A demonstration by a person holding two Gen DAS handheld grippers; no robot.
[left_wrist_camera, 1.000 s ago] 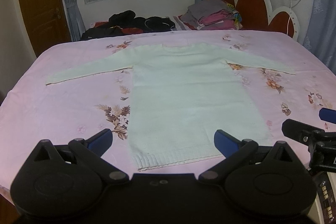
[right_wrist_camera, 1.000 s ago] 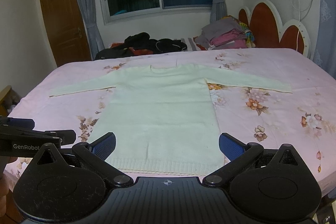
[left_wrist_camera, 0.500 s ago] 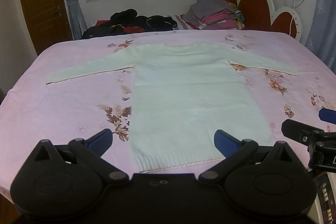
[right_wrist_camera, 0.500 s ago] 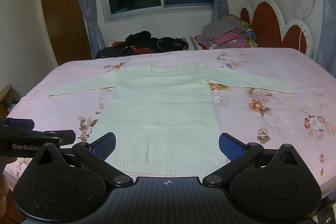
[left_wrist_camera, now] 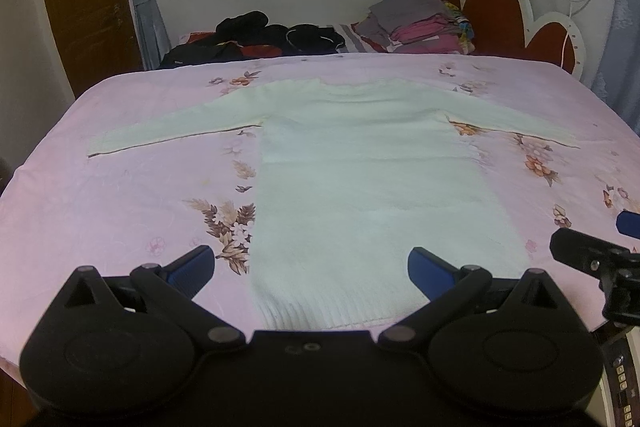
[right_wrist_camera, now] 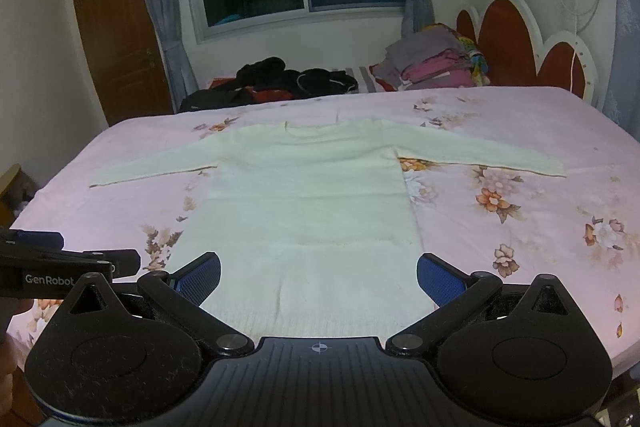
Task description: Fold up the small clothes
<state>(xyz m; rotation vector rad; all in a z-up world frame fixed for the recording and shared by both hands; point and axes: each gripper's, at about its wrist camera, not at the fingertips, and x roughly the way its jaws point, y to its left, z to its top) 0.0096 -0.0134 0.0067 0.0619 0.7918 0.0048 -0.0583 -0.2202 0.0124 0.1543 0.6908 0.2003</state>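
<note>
Sweater spread flat, both grippers wide and empty

Sweater first: the pale cream long-sleeved knit sweater [left_wrist_camera: 360, 163] lies face-up and flat on the pink floral bedsheet [left_wrist_camera: 120, 195], its ribbed hem at the near edge of the bed, neckline toward the far edge, and both sleeves stretched out toward the left and right edges. I see it the same way from the right wrist view [right_wrist_camera: 308, 195].

I hold the left gripper [left_wrist_camera: 312, 267] just above the near edge, over the hem, with its blue-padded fingers [left_wrist_camera: 192, 265] spread wide and nothing between them. The right gripper [right_wrist_camera: 320, 277] sits likewise over the hem, its jaws as far apart and holding nothing. From the left wrist view, the right gripper shows as a black tip at the right edge of the bed.

Beyond the far edge lie a heap of dark clothes [left_wrist_camera: 256, 39] and a stack of folded grey and pink garments [left_wrist_camera: 416, 23], beside the red and white scalloped headboard [left_wrist_camera: 520, 23]. A brown wooden door [right_wrist_camera: 120, 39] stands at the left.
</note>
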